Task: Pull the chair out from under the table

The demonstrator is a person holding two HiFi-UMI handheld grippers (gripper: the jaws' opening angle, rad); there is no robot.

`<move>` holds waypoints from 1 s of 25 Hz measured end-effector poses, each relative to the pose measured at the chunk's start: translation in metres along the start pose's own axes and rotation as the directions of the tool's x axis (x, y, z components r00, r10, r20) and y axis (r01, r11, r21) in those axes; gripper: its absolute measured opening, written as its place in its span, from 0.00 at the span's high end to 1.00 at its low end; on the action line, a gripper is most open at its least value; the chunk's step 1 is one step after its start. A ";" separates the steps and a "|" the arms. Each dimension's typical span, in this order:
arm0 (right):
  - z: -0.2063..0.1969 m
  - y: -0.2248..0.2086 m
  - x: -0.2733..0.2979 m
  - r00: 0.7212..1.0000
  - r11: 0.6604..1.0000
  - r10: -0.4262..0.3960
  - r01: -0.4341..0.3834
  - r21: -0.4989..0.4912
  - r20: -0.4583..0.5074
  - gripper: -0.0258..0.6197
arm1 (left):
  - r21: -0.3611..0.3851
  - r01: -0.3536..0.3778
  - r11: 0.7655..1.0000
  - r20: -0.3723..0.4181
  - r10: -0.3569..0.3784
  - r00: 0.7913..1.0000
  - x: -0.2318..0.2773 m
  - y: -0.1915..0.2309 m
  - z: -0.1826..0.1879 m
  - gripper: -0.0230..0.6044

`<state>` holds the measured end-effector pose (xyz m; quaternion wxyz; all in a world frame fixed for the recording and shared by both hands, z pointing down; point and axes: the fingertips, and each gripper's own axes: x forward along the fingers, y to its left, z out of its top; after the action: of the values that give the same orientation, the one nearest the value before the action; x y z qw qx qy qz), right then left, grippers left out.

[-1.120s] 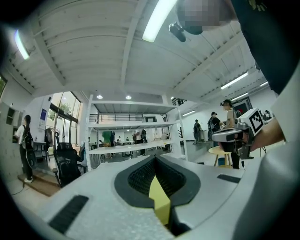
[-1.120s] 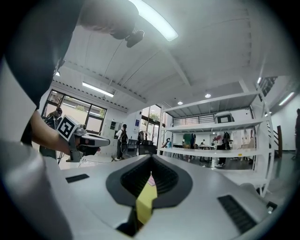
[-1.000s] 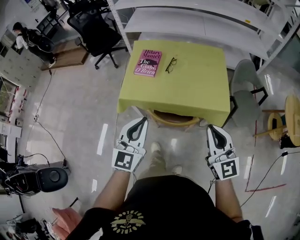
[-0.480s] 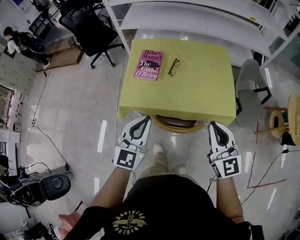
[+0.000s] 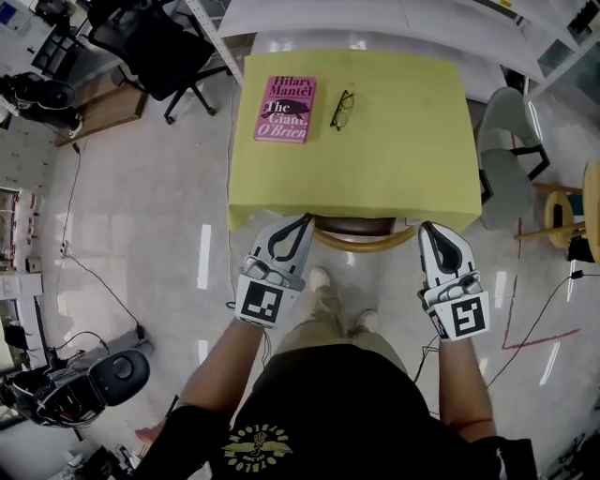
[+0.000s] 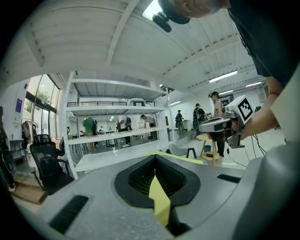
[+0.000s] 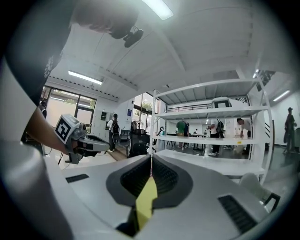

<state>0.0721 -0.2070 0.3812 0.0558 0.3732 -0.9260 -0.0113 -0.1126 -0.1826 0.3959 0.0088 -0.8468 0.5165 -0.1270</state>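
**A:** Gripper check: left gripper (image 5: 301, 225) and right gripper (image 5: 433, 232) both clenched, empty, flanking the chair (image 5: 366, 243) tucked under the yellow tabletop (image 5: 394, 141), upper centre.

**B:** I'd open both, bite the curved backrest evenly, then draw straight back.

The table (image 5: 394, 141) stands just ahead of the left tongs (image 5: 304, 221) and the right tongs (image 5: 432, 228). The chair (image 5: 361, 242) sits under its near edge, between the two tips. On the table, ahead of the left tongs, lies a book (image 5: 286, 110), with glasses (image 5: 341, 109) just right of it. Shelves (image 5: 328, 14) stand behind the table. An office chair (image 5: 150, 47) is far ahead to the left. A second chair (image 5: 506, 169) and a stool (image 5: 562, 211) stand to the right of the right tongs.
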 end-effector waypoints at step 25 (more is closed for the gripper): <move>-0.046 0.014 0.065 0.989 0.988 0.100 -0.086 0.128 -0.108 0.74 | -0.026 0.368 0.930 -0.191 -0.366 0.911 0.048 0.003 -0.100 0.79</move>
<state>0.0210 -0.2404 0.4344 0.0860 0.3322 -0.9366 0.0700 -0.1168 -0.2142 0.5024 -0.0608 -0.9122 0.3463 -0.2103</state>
